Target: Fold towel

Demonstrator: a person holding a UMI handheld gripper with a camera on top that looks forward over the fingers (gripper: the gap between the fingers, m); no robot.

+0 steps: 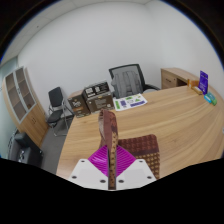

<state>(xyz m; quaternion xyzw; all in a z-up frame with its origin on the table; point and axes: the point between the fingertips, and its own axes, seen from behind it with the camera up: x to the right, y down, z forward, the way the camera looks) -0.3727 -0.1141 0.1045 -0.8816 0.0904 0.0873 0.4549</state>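
Item 1, nearest the lens: gripper (111,168), bottom centre of the frame, two white fingers with magenta pads (99,160) on their inner faces. The fingers are drawn close together and clenched on cloth, which fills the narrow gap between them.

Item 2: towel (122,148), reddish-brown, patterned. One portion rises from the fingers as a narrow upright strip toward the middle of the frame; a broader flap hangs or lies just right of the fingers, lower centre-right. Its long axis runs away from the gripper, roughly along the line of the fingers. Whether the far end rests on the table cannot be told.

Item 3: table (150,110), light wood, spreading from lower left to the right of the frame, directly under and beyond the towel.

Item 4: papers or a booklet (128,101), on the table's far side, upper centre, well apart from the towel.

Item 5: office chair (124,79), dark, behind the table, upper centre.

Item 6: shelving and cabinets (19,92), upper left against the wall.

Judgement: a fold is in hand, with an edge lifted. The coming move likely turns on carrying that held edge forward over the cloth lying just ahead and right of the fingers.
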